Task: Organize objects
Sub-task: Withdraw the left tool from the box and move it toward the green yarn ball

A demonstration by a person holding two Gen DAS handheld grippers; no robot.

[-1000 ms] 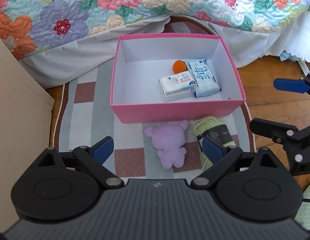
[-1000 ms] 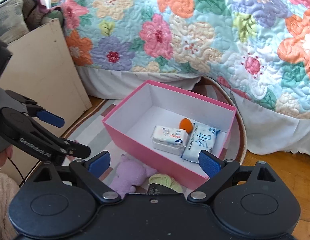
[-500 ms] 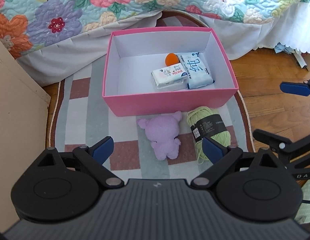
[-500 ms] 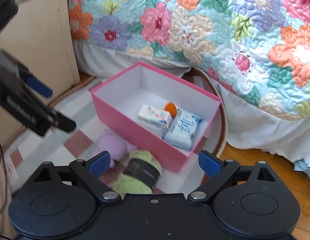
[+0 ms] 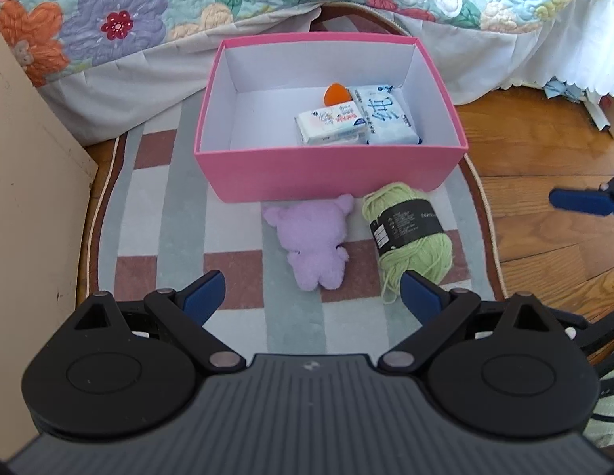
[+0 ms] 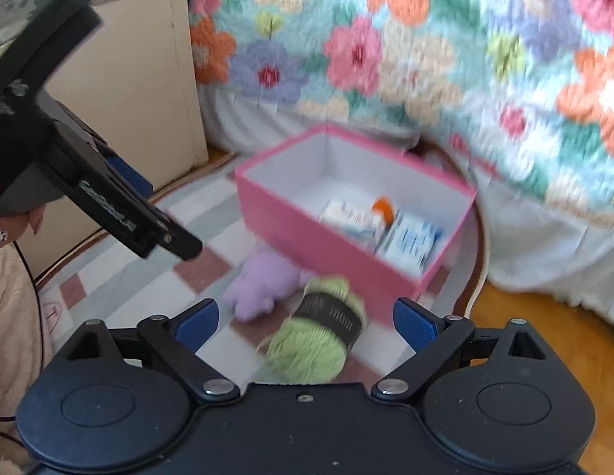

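1. The left gripper [image 5: 313,297] is spread wide apart and holds nothing.
2. The right gripper [image 6: 305,318] is wide apart too.
3. The green ball of yarn with a black band [image 6: 321,338] lies low in the middle of the right view, between its fingers, beside the pink cardboard box [image 6: 307,237].

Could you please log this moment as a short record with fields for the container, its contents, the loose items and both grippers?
container: open pink cardboard box on a checked rug
contents: two white tissue packs and a small orange object, all toward the box's right end
loose items: purple plush toy and green yarn ball with a black label, side by side on the rug in front of the box
left gripper: open, empty, nearest the plush toy
right gripper: open, empty, nearest the yarn ball
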